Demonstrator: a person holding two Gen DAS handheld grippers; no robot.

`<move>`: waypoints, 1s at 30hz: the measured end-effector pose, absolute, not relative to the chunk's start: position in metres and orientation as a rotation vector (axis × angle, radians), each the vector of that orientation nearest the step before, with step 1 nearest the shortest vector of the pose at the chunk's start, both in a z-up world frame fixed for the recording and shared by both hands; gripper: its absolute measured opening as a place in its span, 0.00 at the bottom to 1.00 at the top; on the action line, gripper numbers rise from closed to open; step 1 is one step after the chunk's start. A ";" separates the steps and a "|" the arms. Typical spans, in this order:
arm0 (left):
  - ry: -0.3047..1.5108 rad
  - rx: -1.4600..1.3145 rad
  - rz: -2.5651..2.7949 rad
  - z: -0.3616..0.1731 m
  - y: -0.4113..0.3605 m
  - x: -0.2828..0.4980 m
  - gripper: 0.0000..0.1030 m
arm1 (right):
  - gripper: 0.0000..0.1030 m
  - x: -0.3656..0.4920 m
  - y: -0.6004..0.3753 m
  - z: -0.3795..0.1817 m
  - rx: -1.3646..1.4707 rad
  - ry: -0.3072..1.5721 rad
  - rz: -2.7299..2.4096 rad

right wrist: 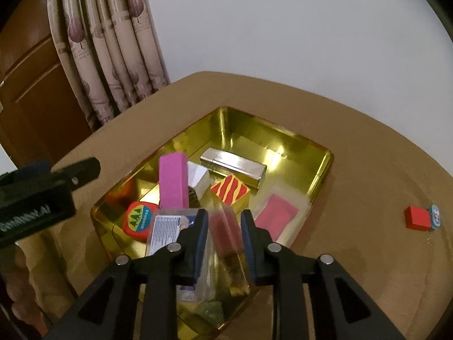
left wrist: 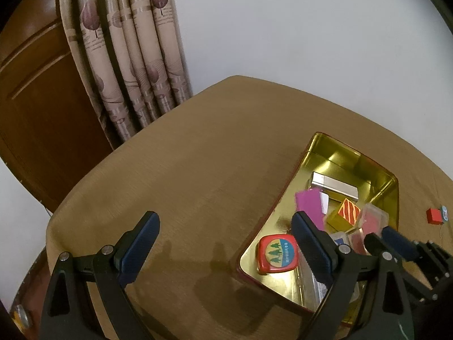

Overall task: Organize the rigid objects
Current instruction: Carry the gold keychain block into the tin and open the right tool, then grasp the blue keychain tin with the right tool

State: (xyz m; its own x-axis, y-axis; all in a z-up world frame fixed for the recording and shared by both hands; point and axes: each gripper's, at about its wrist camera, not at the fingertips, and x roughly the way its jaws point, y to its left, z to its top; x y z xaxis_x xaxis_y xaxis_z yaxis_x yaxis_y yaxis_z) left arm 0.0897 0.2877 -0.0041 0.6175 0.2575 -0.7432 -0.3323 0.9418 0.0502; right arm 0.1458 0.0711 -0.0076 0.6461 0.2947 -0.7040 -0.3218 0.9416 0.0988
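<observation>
Gold tin [right wrist: 320,181] sits on the brown tabletop [right wrist: 368,255], already holding a silver rectangular case [right wrist: 235,168], a pink block [right wrist: 173,181] standing on end, a cube with red-and-yellow stripes [right wrist: 230,191], a red measuring tape [right wrist: 138,221] and a flat clear case with pink contents [right wrist: 276,212]; right tool [right wrist: 223,236] over the tin's near side, jaws slightly apart, a blurred clear box with reddish contents [right wrist: 226,235] between them, pad contact not discernible; left tool [left wrist: 226,243] spread wide, nothing in it, one finger over the tin's left edge; small red block [right wrist: 416,217] lies on the tabletop well right of the tin, touching a small round blue-and-white item [right wrist: 436,216].
</observation>
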 end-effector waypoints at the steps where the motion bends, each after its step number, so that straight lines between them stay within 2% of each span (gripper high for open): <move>1: 0.840 -0.091 0.338 -0.004 0.286 0.089 0.90 | 0.29 0.145 0.069 -0.005 -0.033 0.789 0.347; 8: 0.841 -0.085 0.336 -0.004 0.285 0.089 0.90 | 0.33 0.131 0.032 0.001 -0.009 0.755 0.286; 19: 0.842 -0.057 0.329 -0.003 0.277 0.090 0.90 | 0.34 0.129 -0.120 -0.025 0.102 0.761 -0.041; 23: 0.837 -0.035 0.322 -0.003 0.271 0.089 0.90 | 0.34 0.139 -0.176 -0.033 0.168 0.767 -0.148; 30: 0.839 -0.006 0.289 -0.005 0.264 0.091 0.90 | 0.34 0.171 -0.215 -0.043 0.229 0.781 -0.198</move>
State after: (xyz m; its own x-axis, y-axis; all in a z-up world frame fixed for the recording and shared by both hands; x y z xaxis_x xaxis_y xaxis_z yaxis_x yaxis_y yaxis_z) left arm 0.0911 0.2637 -0.0049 0.6311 0.2505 -0.7341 -0.2553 0.9608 0.1083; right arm 0.1707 -0.2146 -0.0432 0.6937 -0.0913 -0.7144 0.2601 0.9567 0.1304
